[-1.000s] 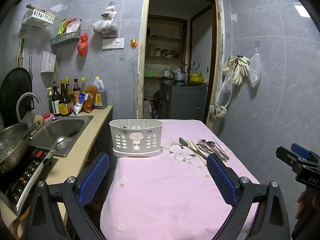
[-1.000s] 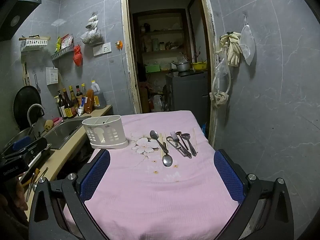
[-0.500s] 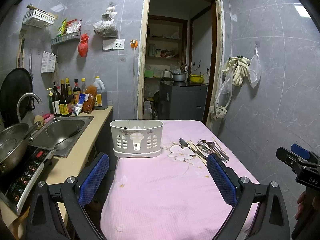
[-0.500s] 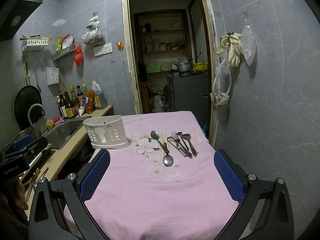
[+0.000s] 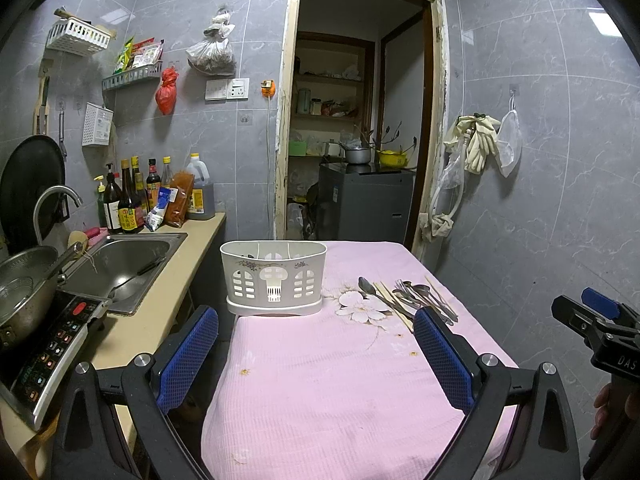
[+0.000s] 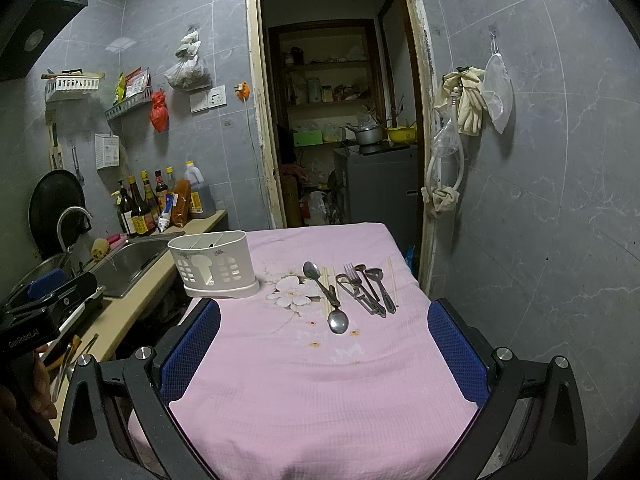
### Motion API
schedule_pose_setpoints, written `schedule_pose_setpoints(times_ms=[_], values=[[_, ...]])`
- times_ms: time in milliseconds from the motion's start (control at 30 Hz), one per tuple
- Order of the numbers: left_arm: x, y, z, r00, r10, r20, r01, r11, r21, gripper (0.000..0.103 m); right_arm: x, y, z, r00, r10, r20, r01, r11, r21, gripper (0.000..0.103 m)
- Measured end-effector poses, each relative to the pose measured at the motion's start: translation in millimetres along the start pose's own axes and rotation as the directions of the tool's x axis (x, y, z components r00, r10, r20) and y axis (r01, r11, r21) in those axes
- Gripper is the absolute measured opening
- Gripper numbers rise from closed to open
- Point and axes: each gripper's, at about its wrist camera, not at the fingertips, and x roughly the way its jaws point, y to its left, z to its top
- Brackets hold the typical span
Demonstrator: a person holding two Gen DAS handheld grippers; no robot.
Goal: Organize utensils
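Note:
A white utensil holder [image 5: 274,278] [image 6: 214,266] stands at the far left of the pink-clothed table [image 5: 340,380] [image 6: 320,380]. To its right lie several utensils: spoons [image 6: 324,294], a fork [image 6: 360,284], a small ladle [image 6: 380,286] and chopsticks [image 6: 392,282]; they also show in the left wrist view [image 5: 408,296]. My left gripper [image 5: 316,356] is open and empty above the table's near left part. My right gripper [image 6: 324,352] is open and empty above the near edge, well short of the utensils.
A counter with a steel sink [image 5: 120,264], an induction hob [image 5: 48,352] with a pot [image 5: 20,284], and bottles [image 5: 132,200] runs along the left. An open doorway [image 5: 352,140] lies behind the table. A tiled wall [image 6: 540,200] stands close on the right.
The right gripper has moved slightly forward towards the utensils. The left gripper has stayed nearly still.

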Motion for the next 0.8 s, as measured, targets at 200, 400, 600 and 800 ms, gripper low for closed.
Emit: schedule_pose_setpoints(times_ms=[200, 400, 600, 800], values=[[1.1, -0.9, -0.1, 1.0, -0.001, -0.001, 0.001, 1.0, -0.001, 0.099, -0.2, 0.1, 0.1, 1.0, 0.0, 0.001, 0.0, 1.0, 0.0, 0.102], [-0.1, 0.0, -0.2, 1.0, -0.001, 0.001, 0.001, 1.0, -0.001, 0.099, -0.2, 0.4, -0.1, 1.0, 0.0, 0.001, 0.0, 1.0, -0.001, 0.102], [-0.4, -0.6, -0.3, 1.0, -0.001, 0.001, 0.001, 1.0, -0.002, 0.099, 0.0, 1.1, -0.3, 1.0, 0.0, 0.001, 0.0, 1.0, -0.001, 0.102], [-0.1, 0.1, -0.1, 1.0, -0.001, 0.002, 0.001, 1.0, -0.002, 0.099, 0.3, 0.9, -0.2, 1.0, 0.001, 0.003, -0.001, 1.0, -0.003, 0.102]])
